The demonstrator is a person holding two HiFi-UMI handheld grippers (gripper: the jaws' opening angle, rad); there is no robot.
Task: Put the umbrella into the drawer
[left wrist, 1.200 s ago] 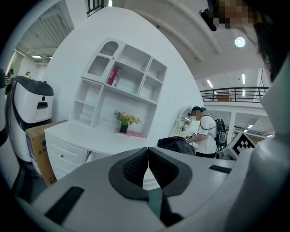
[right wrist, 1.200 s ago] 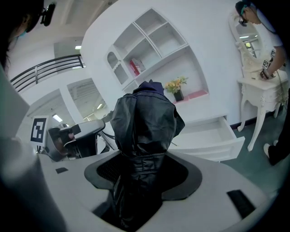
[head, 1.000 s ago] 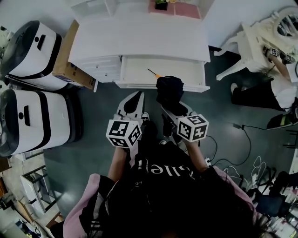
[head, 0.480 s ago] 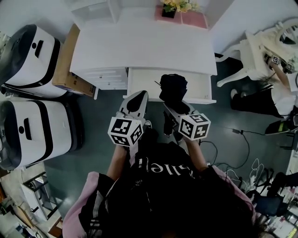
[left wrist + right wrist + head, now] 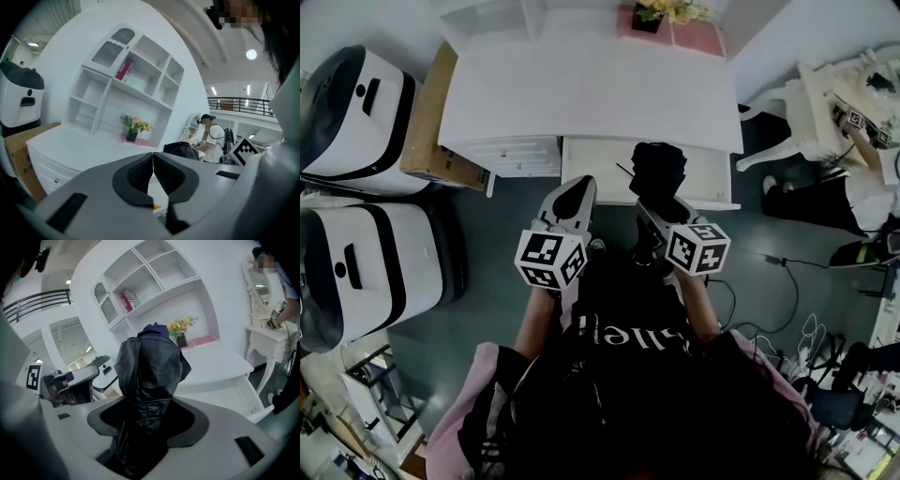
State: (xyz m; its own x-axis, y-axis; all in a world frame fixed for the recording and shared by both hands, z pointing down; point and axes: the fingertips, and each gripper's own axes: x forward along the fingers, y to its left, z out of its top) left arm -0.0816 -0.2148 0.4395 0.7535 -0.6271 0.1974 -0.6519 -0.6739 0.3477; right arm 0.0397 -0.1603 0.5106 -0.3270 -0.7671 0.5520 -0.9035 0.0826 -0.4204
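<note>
Biggest thing here is the white tabletop (image 5: 581, 94) with the shelf hutch behind it. Its drawer (image 5: 591, 164) is pulled well out toward the person, which makes sense because the whole job is dropping something in from above.

The umbrella (image 5: 149, 366) is a folded black one, bunched up in its fabric. The right tool (image 5: 145, 413) is clamped around its lower part, so the bulkier end sticks out past the jaws and points at the hutch. In the head view the umbrella (image 5: 657, 169) sits over the middle of the open drawer, with the right tool (image 5: 661, 208) just behind it at the drawer front. I'd say it's up in the air rather than resting on the drawer floor, but how high it is I can't tell. Holding it by the near end looks sensible, since the far end goes in first and the tool stays clear of the drawer walls.

The left tool (image 5: 153, 161) has its jaws pressed together with nothing between them. It hangs left of the umbrella at the drawer's front edge (image 5: 572, 192), probably just kept out of the way.

Small stuff: a flower pot (image 5: 133, 129) at the back of the tabletop, and a thin stick-like thing (image 5: 622, 171) lying in the drawer just left of the umbrella. Might be worth not landing on that.
</note>
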